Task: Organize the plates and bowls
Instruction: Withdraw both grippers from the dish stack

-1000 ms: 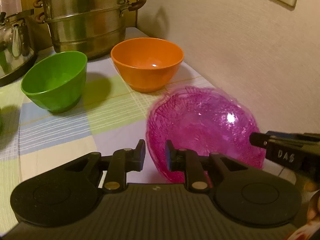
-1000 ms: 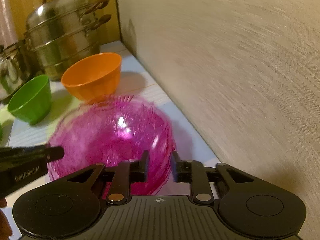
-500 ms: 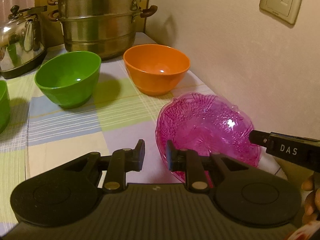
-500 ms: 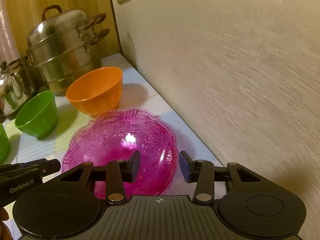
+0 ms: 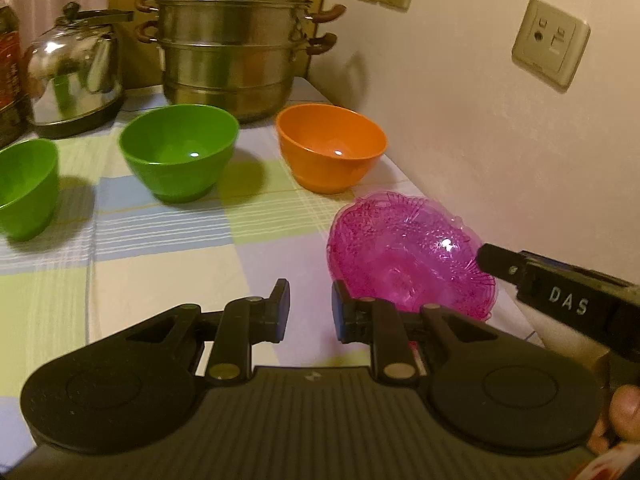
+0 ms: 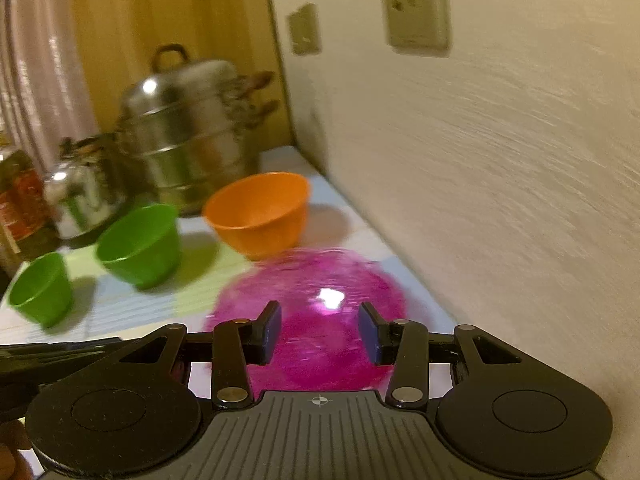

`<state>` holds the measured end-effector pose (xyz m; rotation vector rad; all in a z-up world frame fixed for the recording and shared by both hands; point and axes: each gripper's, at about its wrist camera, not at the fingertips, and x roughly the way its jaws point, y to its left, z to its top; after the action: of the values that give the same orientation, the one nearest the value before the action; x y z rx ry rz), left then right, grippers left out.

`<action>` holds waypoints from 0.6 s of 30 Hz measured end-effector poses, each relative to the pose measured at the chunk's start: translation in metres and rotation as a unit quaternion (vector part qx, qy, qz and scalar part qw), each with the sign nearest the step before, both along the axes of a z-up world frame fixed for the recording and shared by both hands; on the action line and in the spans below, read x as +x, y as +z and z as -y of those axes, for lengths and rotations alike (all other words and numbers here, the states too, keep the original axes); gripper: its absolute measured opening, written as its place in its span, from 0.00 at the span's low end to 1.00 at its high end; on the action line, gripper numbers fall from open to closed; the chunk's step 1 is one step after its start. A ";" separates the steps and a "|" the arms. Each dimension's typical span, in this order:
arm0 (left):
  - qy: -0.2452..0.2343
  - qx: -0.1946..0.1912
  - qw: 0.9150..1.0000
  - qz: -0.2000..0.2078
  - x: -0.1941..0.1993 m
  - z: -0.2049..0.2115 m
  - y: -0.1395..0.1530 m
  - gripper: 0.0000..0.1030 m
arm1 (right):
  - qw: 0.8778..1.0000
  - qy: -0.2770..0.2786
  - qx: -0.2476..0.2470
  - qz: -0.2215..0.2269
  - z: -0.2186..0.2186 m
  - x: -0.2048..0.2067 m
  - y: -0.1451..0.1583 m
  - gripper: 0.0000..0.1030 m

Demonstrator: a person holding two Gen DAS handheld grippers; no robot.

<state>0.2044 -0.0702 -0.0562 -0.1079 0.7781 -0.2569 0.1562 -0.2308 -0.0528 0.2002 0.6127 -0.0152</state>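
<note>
- Pink glass bowl [image 5: 408,260] is sitting on the worktop [image 5: 168,264] at lower right of the left view, beside the wall.
- Left gripper [image 5: 308,308]: jaws apart, empty, just left of the bowl.
- Right gripper [image 6: 320,330]: jaws wide apart, empty, hovering over the bowl.
- Judging: placement done; next is picking orange bowl [image 5: 332,148] or green bowl [image 5: 180,152], needing a rim grasp.

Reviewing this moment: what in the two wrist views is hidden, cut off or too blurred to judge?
- Pink glass bowl: near rim hidden by the left gripper body in the left wrist view; motion-blurred in the right wrist view.
- Small green bowl: cut off by the left edge, left wrist view.
- Bottle label: blurred and cut by the edge, unreadable.
- Right gripper: open, but contact with the bowl is lost in blur.
</note>
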 end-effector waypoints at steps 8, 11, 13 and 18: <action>0.035 -0.005 0.999 0.009 -0.024 -0.042 0.018 0.20 | 0.999 0.052 0.008 0.002 -0.049 -0.016 0.012 0.41; 0.051 -0.006 0.999 0.010 -0.031 -0.060 0.023 0.21 | 0.998 0.068 0.015 0.002 -0.066 -0.019 0.016 0.41; 0.062 -0.004 0.998 0.010 -0.036 -0.074 0.026 0.22 | 0.997 0.081 0.017 0.001 -0.079 -0.020 0.019 0.41; 0.092 0.000 0.996 0.014 -0.049 -0.104 0.033 0.22 | 0.994 0.109 0.017 -0.005 -0.107 -0.024 0.025 0.41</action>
<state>0.1559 0.0343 -0.0229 -0.1745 0.7362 -0.0831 0.1326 -0.1234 -0.0278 0.1648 0.6421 0.2061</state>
